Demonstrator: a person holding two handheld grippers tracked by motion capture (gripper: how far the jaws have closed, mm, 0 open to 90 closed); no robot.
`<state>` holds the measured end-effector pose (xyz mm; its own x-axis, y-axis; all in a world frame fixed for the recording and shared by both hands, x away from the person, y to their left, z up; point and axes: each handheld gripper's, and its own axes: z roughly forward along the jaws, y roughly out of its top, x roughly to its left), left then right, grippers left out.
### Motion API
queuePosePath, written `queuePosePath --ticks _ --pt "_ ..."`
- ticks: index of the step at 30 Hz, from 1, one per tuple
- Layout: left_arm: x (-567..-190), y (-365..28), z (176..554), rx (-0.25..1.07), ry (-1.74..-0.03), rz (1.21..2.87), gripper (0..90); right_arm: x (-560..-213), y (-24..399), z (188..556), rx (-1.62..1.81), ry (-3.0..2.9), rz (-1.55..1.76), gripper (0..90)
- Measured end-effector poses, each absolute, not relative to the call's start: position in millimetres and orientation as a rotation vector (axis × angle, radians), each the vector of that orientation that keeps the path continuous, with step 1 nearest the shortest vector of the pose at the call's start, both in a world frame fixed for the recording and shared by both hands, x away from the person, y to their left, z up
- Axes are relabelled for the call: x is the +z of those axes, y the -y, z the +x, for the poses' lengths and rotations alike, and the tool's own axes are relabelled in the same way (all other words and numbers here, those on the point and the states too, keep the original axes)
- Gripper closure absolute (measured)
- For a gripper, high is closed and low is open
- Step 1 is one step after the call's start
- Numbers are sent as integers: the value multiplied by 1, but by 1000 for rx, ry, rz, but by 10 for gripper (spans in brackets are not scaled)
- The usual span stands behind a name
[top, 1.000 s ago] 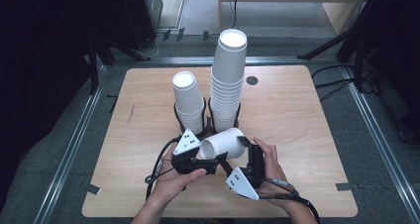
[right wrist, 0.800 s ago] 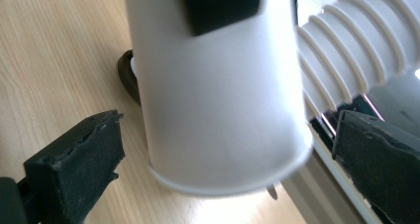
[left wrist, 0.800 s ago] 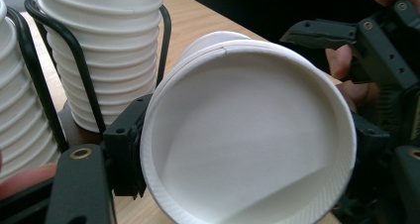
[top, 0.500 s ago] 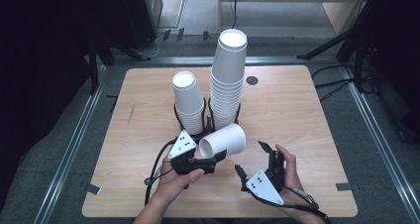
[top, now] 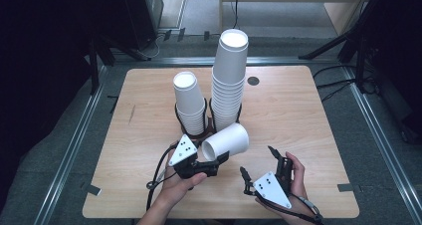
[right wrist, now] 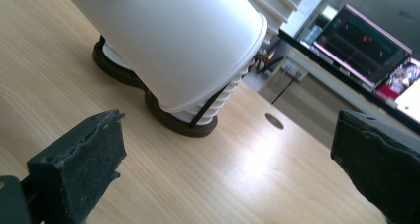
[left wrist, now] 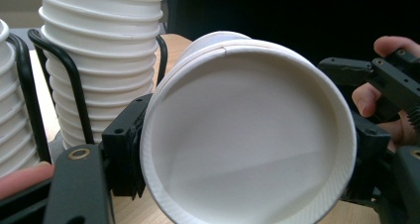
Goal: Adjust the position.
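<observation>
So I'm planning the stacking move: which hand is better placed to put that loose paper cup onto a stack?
Left: its tongs already grip the paper cup beside the shorter stack. The right tongs are open, empty, farther off.

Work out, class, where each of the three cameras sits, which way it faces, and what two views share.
High view: above the person's side, looking forward and down on the table; both hands show, left gripper and right gripper.
Left gripper view: on the left gripper, facing the held cup mouth; own jaws, a fingertip.
Right gripper view: on the right gripper, low over the table, toward the cup stacks; own open jaws.
Shared: the held cup.
</observation>
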<state>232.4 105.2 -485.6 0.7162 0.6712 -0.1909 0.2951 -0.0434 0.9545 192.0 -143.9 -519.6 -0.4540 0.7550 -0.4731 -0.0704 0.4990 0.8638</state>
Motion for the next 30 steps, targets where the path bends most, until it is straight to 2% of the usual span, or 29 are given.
queuePosePath --ticks 9,24,28,30 --pt "-488 -104 233 388 -779 1602 239 -515 149 191 1296 -1730 888 79" --pt "-492 -103 233 387 -764 1588 236 -508 137 188 1700 -1590 1333 41" --pt "-492 -102 232 391 -759 1592 236 -511 141 192 1811 -1527 1504 135" --pt "-492 -101 232 389 -762 1596 236 -514 141 193 1835 -1505 1544 137"
